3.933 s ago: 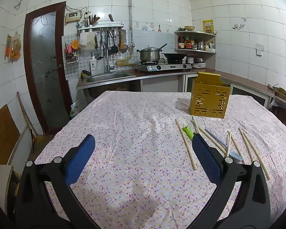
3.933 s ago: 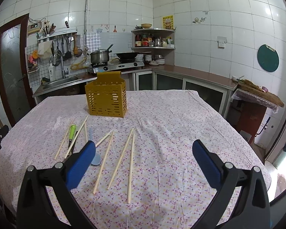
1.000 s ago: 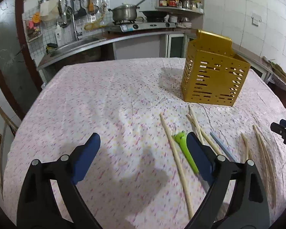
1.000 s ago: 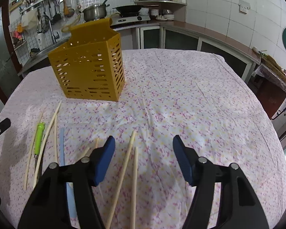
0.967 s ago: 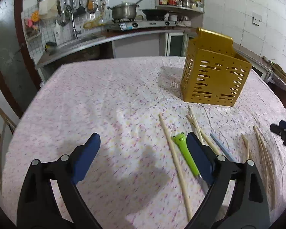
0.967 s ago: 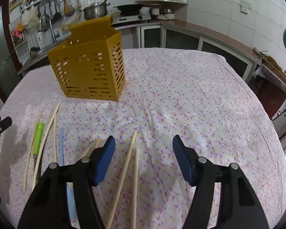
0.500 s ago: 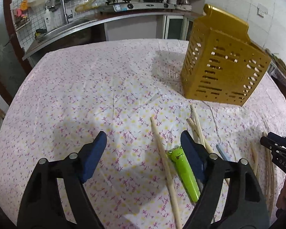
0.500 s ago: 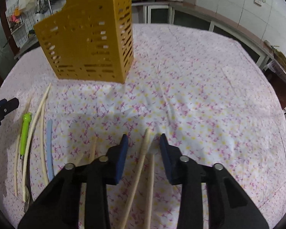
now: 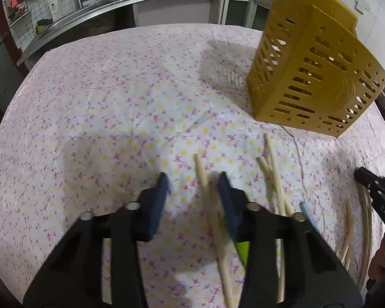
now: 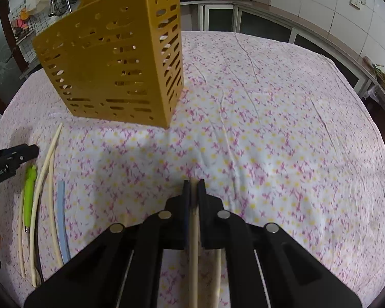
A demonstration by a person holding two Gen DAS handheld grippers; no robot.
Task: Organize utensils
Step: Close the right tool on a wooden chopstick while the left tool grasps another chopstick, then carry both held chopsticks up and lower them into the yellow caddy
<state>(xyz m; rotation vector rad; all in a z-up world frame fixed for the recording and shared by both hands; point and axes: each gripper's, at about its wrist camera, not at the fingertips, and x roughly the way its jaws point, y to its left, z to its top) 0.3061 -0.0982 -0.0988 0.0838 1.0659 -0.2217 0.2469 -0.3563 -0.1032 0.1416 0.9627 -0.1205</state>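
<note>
A yellow slotted utensil holder [image 9: 313, 77] stands upright on the flowered tablecloth; it also shows in the right wrist view [image 10: 115, 64]. My left gripper [image 9: 193, 184] is partly open, low over the cloth, with a wooden chopstick [image 9: 205, 179] lying between its blue pads, not gripped. A green-handled utensil [image 9: 242, 250] lies under its right finger. My right gripper [image 10: 193, 187] is shut on a wooden chopstick [image 10: 193, 243] near the cloth. More chopsticks [image 10: 51, 159], the green-handled utensil [image 10: 29, 195] and a pale blue utensil [image 10: 61, 218] lie to its left.
Loose chopsticks [image 9: 272, 164] lie between my two grippers. The right gripper's tip [image 9: 372, 190] shows at the right edge of the left wrist view. The kitchen counter with sink [image 9: 89, 7] runs behind the table. Another chopstick [image 10: 218, 272] lies under the right gripper.
Both grippers have dropped toward the cloth and narrowed. The right one has closed on a chopstick. The left one has narrowed around a chopstick.
</note>
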